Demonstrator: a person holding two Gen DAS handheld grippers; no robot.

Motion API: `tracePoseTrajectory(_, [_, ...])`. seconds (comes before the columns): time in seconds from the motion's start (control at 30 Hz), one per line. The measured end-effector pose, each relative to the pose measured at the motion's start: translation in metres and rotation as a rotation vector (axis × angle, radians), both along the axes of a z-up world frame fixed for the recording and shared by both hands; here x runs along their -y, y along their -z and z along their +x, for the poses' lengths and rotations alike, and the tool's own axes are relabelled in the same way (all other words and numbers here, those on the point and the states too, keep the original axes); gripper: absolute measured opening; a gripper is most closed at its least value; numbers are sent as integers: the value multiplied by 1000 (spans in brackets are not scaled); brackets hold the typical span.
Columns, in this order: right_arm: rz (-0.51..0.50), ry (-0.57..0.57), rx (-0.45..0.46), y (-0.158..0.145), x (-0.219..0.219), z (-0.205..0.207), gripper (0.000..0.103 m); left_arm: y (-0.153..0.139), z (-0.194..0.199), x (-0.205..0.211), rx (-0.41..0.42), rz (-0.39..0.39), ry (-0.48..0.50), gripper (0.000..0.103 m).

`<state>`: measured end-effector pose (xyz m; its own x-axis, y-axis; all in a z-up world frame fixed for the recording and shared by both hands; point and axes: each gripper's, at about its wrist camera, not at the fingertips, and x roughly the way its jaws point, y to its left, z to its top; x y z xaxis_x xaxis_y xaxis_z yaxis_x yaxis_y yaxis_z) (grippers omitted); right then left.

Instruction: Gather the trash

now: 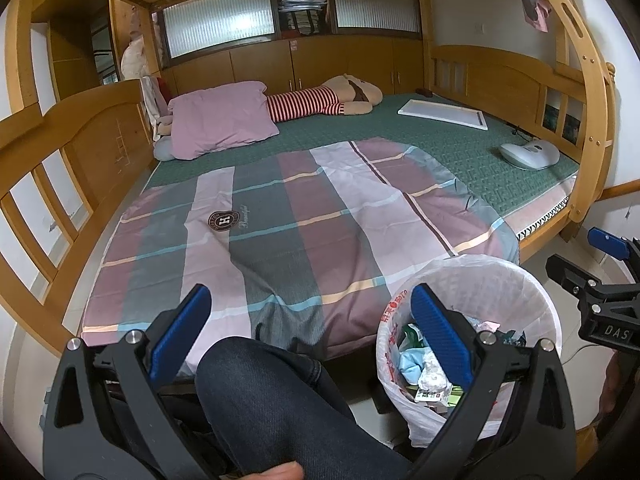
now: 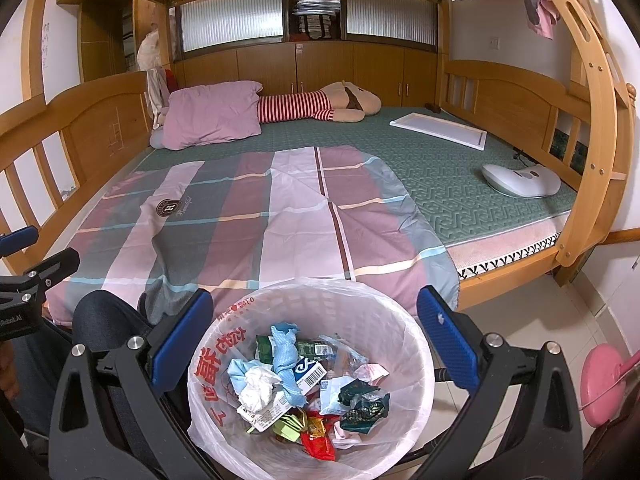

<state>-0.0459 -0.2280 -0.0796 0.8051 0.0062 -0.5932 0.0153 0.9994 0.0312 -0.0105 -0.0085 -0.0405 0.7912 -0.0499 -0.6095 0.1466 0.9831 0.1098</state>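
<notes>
Beside the foot of the bed (image 2: 460, 168), on the tiled floor, a white trash bin (image 2: 384, 320) lined with a thin printed plastic bag is seen. Crumpled trash (image 2: 304, 384) is held inside the bin: white tissue, blue cloth or paper, wrappers, a barcode-labelled packet and red packaging.

The right gripper (image 2: 316, 344) is held above the bin with its blue-padded fingers (image 2: 448, 340) spread wide, one on each side of the bin's rim; nothing is held between them. The left gripper (image 1: 312, 336) is likewise spread wide and empty; a knee in dark jeans (image 1: 272, 392) is framed between its fingers, and the bin (image 1: 500, 292) lies at its right finger, which covers part of the rim in that view.

Nearest the bin, a plaid quilt (image 2: 248, 216) in pink, grey and white is spread flat over the bed's green mattress cover. Farther from the bin, a pink pillow (image 2: 212, 116) and a striped plush toy (image 2: 320, 106) are noted, with a white flat board (image 2: 440, 128) and a white oval device (image 2: 520, 180) on the same cover. A pink round object (image 2: 604, 384) is seen on the floor just right of the bin.
</notes>
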Motion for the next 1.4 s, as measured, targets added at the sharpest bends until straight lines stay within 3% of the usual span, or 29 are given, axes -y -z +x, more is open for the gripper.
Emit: tracePoseTrajectory(1.4, [2,-1,-7,5,0,0,100,7,-1,0,-23,-10,-17,100])
